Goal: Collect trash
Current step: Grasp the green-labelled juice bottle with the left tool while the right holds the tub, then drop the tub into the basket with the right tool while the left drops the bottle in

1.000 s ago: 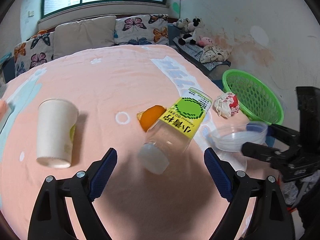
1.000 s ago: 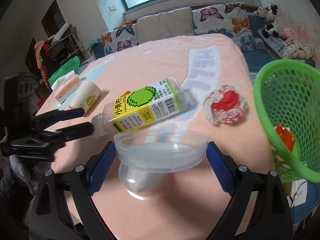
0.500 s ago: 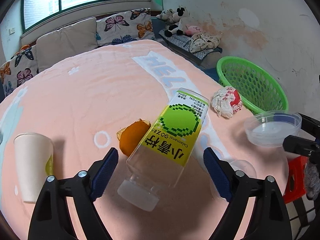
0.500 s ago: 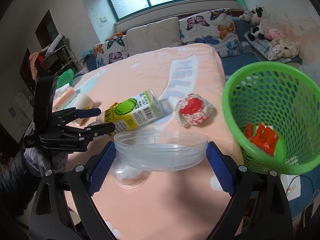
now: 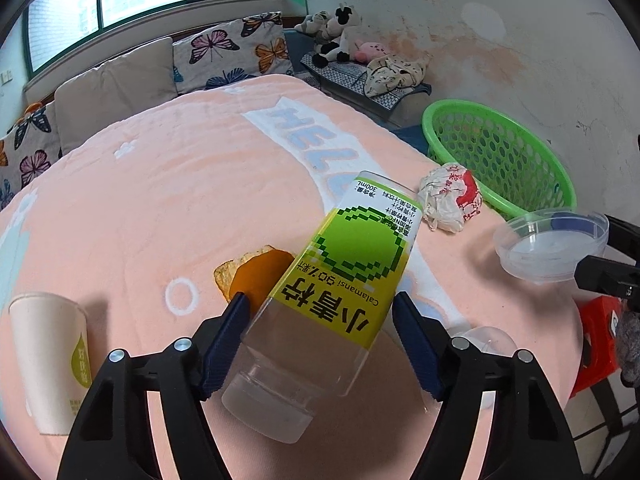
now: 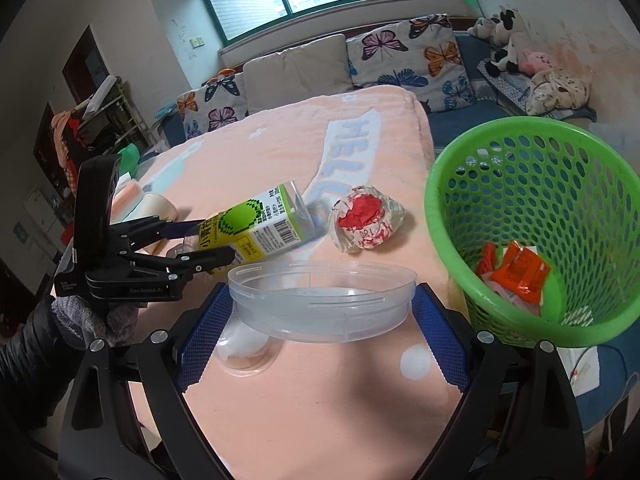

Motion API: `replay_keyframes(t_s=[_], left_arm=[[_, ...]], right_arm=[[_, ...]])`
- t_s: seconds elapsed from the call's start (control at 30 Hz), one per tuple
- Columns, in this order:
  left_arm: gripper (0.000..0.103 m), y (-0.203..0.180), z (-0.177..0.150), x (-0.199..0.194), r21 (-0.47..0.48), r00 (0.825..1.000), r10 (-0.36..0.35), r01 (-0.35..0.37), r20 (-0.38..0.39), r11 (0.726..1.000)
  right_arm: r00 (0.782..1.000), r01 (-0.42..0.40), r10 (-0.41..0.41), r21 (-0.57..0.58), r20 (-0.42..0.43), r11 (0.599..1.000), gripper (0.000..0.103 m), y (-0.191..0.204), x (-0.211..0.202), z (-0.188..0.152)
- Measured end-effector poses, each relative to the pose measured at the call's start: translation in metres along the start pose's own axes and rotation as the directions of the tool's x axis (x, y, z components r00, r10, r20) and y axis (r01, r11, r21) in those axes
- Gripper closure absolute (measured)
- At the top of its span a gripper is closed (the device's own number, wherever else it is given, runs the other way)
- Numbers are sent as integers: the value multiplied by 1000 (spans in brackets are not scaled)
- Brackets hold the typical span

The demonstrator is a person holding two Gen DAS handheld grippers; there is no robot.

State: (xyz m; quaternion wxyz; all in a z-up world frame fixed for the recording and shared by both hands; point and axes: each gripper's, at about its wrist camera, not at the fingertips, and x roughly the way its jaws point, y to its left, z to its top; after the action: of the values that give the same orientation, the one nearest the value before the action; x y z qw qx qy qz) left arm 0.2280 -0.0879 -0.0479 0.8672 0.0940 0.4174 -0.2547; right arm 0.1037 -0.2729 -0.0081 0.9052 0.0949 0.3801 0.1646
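Observation:
A clear plastic bottle [image 5: 320,304] with a green and yellow label lies on the peach blanket, cap end toward me. My left gripper [image 5: 320,332] straddles its lower half. Its jaws are closing, with the blue pads [image 5: 226,344] just beside the bottle's walls. In the right wrist view the left gripper [image 6: 218,240] flanks the bottle [image 6: 256,228]. My right gripper [image 6: 320,320] is shut on a shallow clear plastic lid [image 6: 320,300], held above the blanket near the green basket [image 6: 440,208]. A crumpled red and white wrapper [image 6: 366,218] lies between the bottle and the basket.
An orange peel [image 5: 256,276] lies left of the bottle and a paper cup [image 5: 48,356] farther left. A clear dome cup [image 6: 244,348] rests under the held lid. The green basket [image 5: 500,160] holds orange wrappers. A red stool [image 5: 596,332] stands past the bed's edge.
My left gripper has come forward over the bottle and its jaws have narrowed around it. The right gripper has carried the lid up and toward the basket.

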Motion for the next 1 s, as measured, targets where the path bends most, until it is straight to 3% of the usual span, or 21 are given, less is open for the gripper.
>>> replay_keyframes(t_s=[0.23,0.43,1.0], left_arm=[[31,-2,5,8,-3,1000,-22,22,-12,1000],[33,-12,4,7,22,1000,26,-26,7,999],[41,-10,-4,-42,-35,996,35,-33,76,999]], right_arm=[[1000,12,-12,5,4,1000,13,-3,-1,3],[1000,21,-21,11,18,1000,13,-1,-6,3],[990,111,-117,80,74,991,13,-46,-16,26]])
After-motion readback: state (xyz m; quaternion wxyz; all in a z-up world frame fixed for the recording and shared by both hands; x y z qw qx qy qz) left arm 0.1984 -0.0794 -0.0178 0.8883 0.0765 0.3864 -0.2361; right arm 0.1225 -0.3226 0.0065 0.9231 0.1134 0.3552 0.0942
